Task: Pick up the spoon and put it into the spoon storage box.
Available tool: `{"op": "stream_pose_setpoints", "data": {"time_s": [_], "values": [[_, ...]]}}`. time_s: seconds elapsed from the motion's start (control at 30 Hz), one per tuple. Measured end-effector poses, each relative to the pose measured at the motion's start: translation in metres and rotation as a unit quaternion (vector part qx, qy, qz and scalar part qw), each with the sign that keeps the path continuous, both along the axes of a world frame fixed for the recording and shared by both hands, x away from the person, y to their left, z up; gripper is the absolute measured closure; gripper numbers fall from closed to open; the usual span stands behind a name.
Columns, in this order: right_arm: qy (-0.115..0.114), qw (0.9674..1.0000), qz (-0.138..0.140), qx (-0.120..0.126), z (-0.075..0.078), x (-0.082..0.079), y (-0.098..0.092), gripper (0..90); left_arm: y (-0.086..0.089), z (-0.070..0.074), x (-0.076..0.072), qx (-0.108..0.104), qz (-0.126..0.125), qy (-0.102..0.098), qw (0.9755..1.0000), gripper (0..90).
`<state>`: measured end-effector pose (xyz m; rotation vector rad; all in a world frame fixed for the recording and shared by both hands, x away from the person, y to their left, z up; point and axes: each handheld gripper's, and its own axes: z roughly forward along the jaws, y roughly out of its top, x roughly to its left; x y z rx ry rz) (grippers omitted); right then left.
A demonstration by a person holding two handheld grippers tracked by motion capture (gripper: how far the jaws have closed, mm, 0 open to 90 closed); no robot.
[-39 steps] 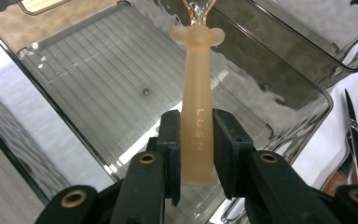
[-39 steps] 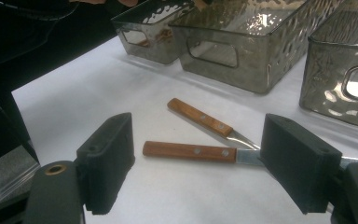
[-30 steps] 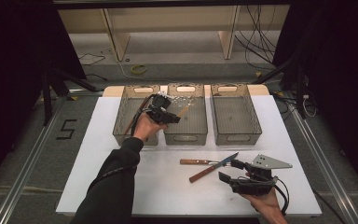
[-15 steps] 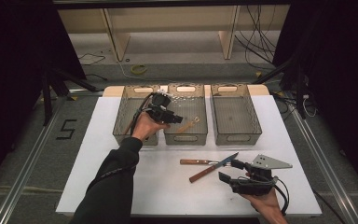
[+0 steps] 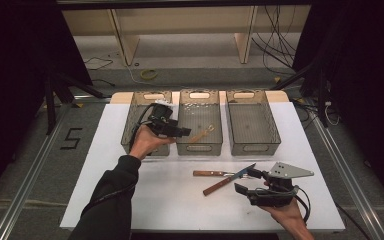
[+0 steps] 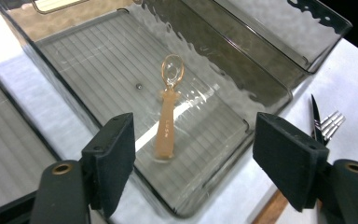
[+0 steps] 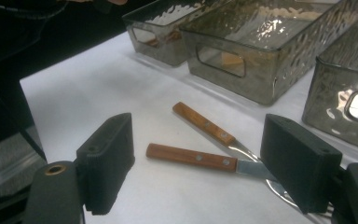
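A spoon with a wooden handle point(image 5: 202, 134) point(image 6: 168, 116) lies flat on the floor of the middle smoked-plastic bin point(image 5: 200, 148) point(image 6: 98, 65). My left gripper point(image 5: 182, 132) point(image 6: 193, 158) hovers over that bin's near left corner. Its jaws have just been opening and stand open, with nothing between them. A wooden-handled knife point(image 5: 210, 173) and a fork point(image 5: 216, 187) lie crossed on the white table point(image 5: 130, 190). My right gripper point(image 5: 245, 182) point(image 7: 198, 163) rests just right of them, open and pointing at their handles point(image 7: 191, 156).
Three bins stand side by side at the back of the table: the left bin point(image 5: 135, 125), the middle one, and the right bin point(image 5: 252, 145). The knife tip point(image 6: 314, 116) and fork tines point(image 6: 332, 122) lie beyond the middle bin's near wall. Dark floor surrounds the table.
The left gripper's jaws have opened wide and the spoon they held over the middle bin now lies on the bin floor. That hand drew back a little. The right gripper stayed put.
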<state>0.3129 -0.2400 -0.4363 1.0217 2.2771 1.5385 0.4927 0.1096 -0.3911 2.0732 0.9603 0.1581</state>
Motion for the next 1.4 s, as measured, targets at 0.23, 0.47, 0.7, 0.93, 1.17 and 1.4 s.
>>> {"op": "stream_pose_setpoints", "data": {"time_s": [0.23,0.47,0.7,0.93,1.17,1.4], "values": [[-0.017,0.9972,0.042,-0.060,0.012,0.006,0.007,26.0,0.016,0.004,-0.022,-0.015,0.003,-0.019,0.9997,26.0],[-0.021,0.9925,0.070,-0.098,0.019,0.016,0.015,26.0,0.039,-0.001,-0.048,-0.030,0.006,-0.037,0.9988,23.1],[-0.023,0.9820,0.106,-0.155,0.024,0.023,0.027,26.4,0.062,-0.017,-0.074,-0.042,0.017,-0.046,0.9979,22.3],[-0.025,0.9676,0.141,-0.208,0.027,0.033,0.038,26.8,0.076,-0.028,-0.095,-0.053,0.021,-0.055,0.9969,21.6],[-0.028,0.9530,0.166,-0.252,0.025,0.040,0.050,27.8,0.077,-0.038,-0.113,-0.058,0.011,-0.066,0.9960,21.5],[-0.019,0.9390,0.192,-0.285,0.022,0.049,0.058,28.9,0.078,-0.052,-0.126,-0.056,0.013,-0.066,0.9962,21.2]]}}
